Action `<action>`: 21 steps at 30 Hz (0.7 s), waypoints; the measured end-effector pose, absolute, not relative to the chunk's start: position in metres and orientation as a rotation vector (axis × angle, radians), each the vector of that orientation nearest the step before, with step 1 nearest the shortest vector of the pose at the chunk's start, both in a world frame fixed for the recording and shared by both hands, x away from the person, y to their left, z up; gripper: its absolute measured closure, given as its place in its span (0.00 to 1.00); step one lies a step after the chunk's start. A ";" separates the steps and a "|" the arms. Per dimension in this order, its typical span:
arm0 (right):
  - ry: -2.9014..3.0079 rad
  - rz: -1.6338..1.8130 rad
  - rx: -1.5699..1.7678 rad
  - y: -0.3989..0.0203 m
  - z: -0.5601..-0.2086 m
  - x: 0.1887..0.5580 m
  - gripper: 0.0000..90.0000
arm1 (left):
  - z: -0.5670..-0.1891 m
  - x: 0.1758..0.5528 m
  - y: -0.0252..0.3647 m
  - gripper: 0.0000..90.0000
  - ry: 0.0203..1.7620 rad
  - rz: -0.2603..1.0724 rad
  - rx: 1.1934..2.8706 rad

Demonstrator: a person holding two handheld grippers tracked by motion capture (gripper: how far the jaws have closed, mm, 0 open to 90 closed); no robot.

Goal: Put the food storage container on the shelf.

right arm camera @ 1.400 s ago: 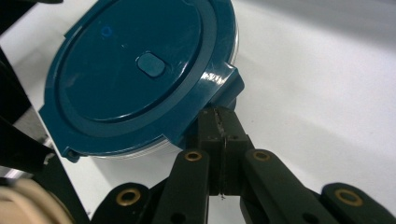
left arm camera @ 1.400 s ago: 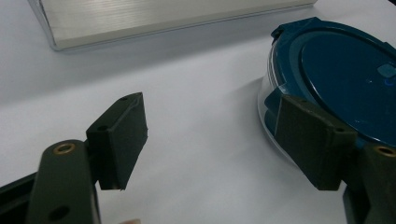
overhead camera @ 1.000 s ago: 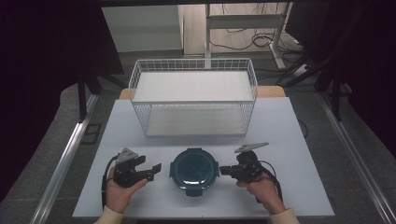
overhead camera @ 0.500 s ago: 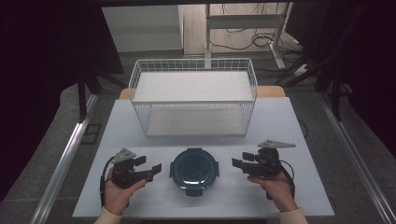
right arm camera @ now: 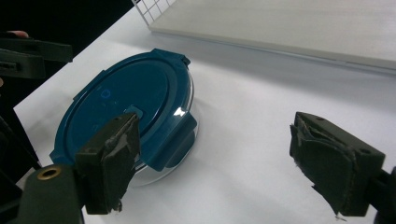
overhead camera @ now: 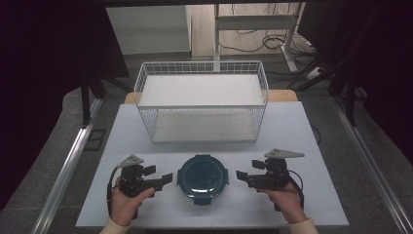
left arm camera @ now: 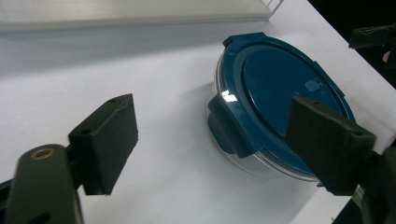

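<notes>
teal lid (overhead camera: 202, 176), white wire basket (overhead camera: 202, 100)

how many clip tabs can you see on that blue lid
4. On the lid, tabs sit at the far edge, the near edge, the left side facing the left claw, and the right side facing the right claw.

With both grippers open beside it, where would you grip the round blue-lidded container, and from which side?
Probably at the lid's side latch tabs, each gripper coming in level from its own side. The container sits flat between the left gripper and right gripper; its round glass wall offers little else to pinch.
</notes>
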State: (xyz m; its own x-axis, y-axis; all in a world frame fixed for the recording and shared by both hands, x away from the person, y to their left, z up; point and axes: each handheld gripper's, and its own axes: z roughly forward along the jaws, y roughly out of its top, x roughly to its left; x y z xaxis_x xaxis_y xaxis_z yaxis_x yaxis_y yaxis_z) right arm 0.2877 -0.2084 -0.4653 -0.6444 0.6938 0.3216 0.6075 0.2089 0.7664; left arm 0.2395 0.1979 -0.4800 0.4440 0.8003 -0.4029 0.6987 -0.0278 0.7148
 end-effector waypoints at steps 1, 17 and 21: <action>2.374 1.430 1.285 -0.208 -0.466 0.287 0.18 | -0.481 0.241 0.197 0.17 1.295 0.117 1.764; 2.487 1.417 1.389 -0.178 -0.478 0.284 0.11 | -0.497 0.249 0.185 0.16 1.269 -0.146 1.682; 2.508 1.391 1.406 -0.168 -0.483 0.284 0.10 | -0.502 0.253 0.185 0.16 1.274 -0.204 1.656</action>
State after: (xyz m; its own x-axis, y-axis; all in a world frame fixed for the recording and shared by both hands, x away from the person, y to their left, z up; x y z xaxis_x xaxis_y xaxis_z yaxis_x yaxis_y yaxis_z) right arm 0.2843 -0.1676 -0.4832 -0.6114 0.6681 0.4241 0.7136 0.2339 0.6603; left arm 0.2534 0.1853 -0.5019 0.4322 0.6363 -0.6391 0.8038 0.0495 0.5928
